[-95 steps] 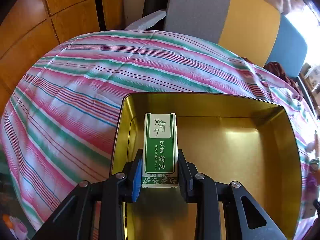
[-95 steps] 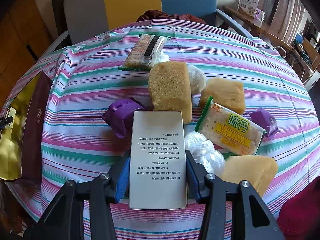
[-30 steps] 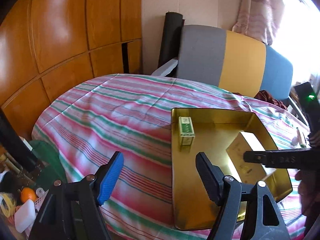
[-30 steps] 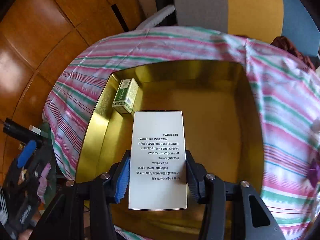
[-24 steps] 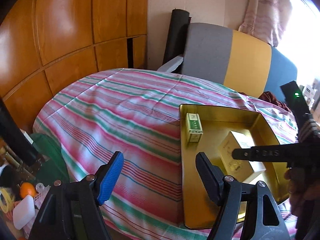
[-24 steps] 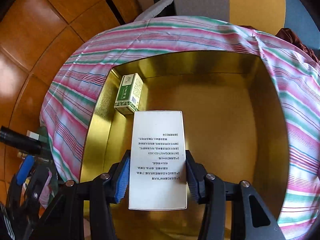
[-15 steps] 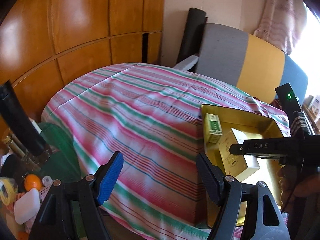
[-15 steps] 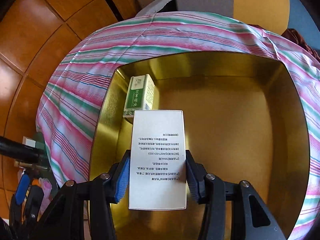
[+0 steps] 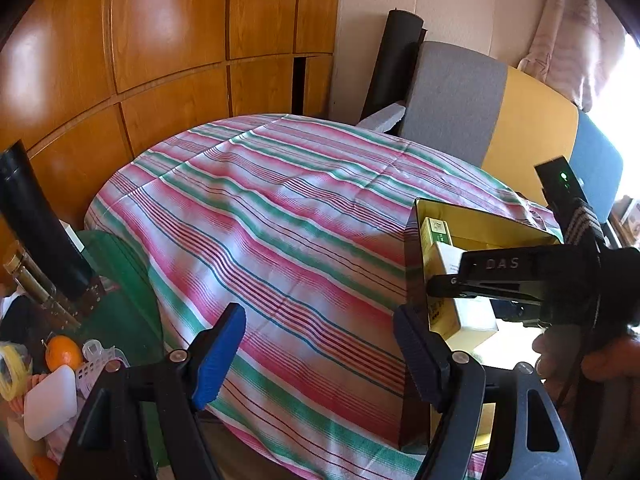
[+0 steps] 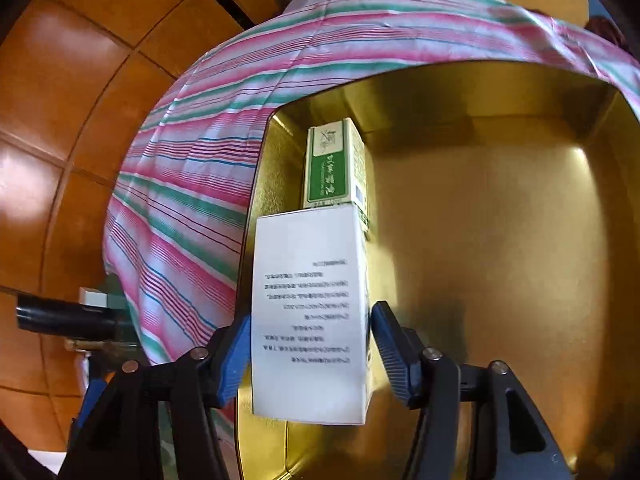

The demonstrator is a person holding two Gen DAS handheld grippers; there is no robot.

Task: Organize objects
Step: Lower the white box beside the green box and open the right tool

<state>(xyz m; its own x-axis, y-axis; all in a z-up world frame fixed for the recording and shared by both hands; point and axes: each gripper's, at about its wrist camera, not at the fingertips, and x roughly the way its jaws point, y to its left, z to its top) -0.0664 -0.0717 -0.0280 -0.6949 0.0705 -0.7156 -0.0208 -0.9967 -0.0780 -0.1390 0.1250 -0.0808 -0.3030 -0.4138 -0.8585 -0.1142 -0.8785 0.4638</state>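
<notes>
The right tool (image 10: pixel 310 344) has its pads closed on the white box (image 10: pixel 308 316), held low inside the gold tin (image 10: pixel 500 220) along its left wall, just behind the green box (image 10: pixel 334 168), apparently touching it. The left tool (image 9: pixel 320 344) hangs wide open and empty over the striped bench (image 9: pixel 280 220) beside the tin. Risk, as I judge it: pushing further forward could shove the green box, or letting go before the white box sits flat could tip it against the wall
</notes>
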